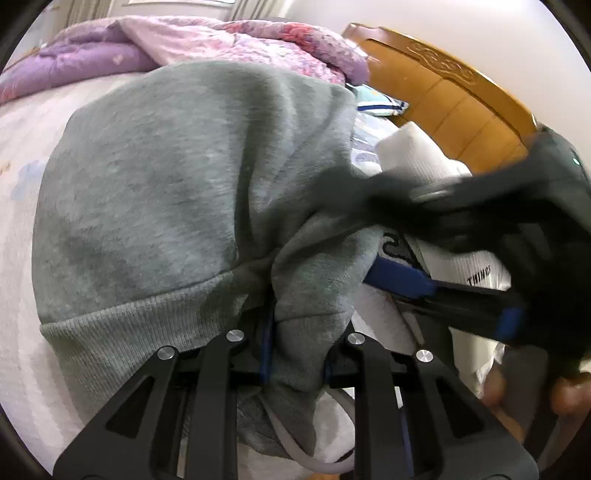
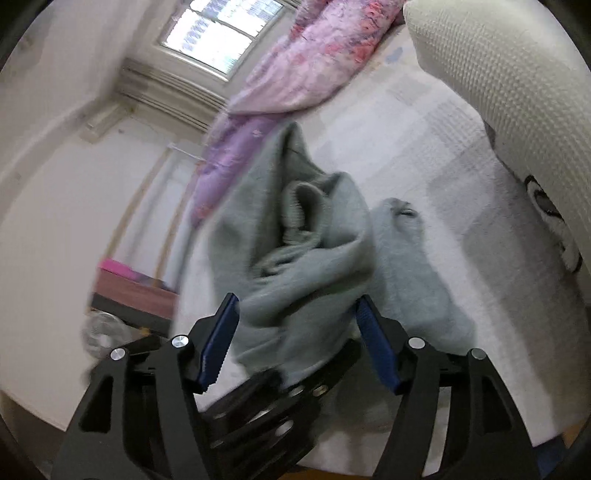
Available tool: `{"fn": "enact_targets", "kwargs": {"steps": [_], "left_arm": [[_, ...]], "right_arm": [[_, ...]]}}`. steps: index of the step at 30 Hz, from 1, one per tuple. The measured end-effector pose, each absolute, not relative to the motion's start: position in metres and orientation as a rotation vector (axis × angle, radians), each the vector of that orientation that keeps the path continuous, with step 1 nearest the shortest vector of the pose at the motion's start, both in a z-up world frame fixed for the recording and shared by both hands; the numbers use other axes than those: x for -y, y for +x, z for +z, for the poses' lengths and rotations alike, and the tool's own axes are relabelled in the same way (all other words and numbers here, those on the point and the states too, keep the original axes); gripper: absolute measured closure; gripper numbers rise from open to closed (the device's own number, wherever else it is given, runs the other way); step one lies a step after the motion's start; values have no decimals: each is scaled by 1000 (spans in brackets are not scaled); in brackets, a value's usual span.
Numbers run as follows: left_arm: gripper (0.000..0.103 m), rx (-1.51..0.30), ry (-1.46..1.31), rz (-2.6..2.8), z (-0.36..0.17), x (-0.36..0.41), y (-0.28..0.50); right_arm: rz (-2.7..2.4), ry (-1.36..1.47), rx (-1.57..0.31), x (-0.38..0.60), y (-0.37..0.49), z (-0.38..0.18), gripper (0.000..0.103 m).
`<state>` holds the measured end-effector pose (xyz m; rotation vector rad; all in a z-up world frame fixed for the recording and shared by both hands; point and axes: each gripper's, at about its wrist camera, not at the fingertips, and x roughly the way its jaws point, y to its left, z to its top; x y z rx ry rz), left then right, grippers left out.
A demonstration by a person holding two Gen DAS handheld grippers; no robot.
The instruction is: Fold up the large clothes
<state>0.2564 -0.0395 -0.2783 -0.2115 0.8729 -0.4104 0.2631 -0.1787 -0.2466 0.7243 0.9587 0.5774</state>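
Note:
A grey sweatshirt (image 1: 155,192) lies spread on the white bed sheet (image 1: 18,266), its ribbed hem toward me. My left gripper (image 1: 295,332) is shut on a bunched fold of that grey cloth, which hides its fingertips. My right gripper (image 1: 354,225) comes in blurred from the right, one jaw over the fabric and a blue pad (image 1: 399,278) under it. In the right wrist view, the right gripper (image 2: 298,301) stands open. The bunched sweatshirt (image 2: 303,258) lies between its blue pads (image 2: 221,339), which stand at the cloth's edges without squeezing it. The left gripper (image 2: 266,398) shows just below.
A pink and purple quilt (image 1: 221,40) is heaped at the far side of the bed. A wooden headboard (image 1: 443,96) stands to the right, with white garments (image 1: 417,162) piled by it. A white waffle-knit cloth (image 2: 498,74), a window (image 2: 221,33) and a floor fan (image 2: 103,332) also show.

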Motion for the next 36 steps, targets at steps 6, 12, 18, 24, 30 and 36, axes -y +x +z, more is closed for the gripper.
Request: {"fn": "enact_targets", "kwargs": {"steps": [6,12,18,24,30,36], "left_arm": [[79,-929,-251,-504,-267,20,252],[68,-881,-322,-622,-236,-13,234],[64,-890,-357,-487,-236,-42,295],[67,-941,-254,-388,-238,-31,344],[68,-968,-287,-334,-252,-37,350],[70,-985,-284,-294,-255,-42,359]], "right_arm": [[545,716,-994,182,266,-261,80],[492,685,-997,194,268,-266,81],[378,591,-1082,202,276,-296,78],[278,448,-1042,213,263,-271,66],[332,389,-924,206,247,-227,66],[418,387,-950,171,290,-255,70]]}}
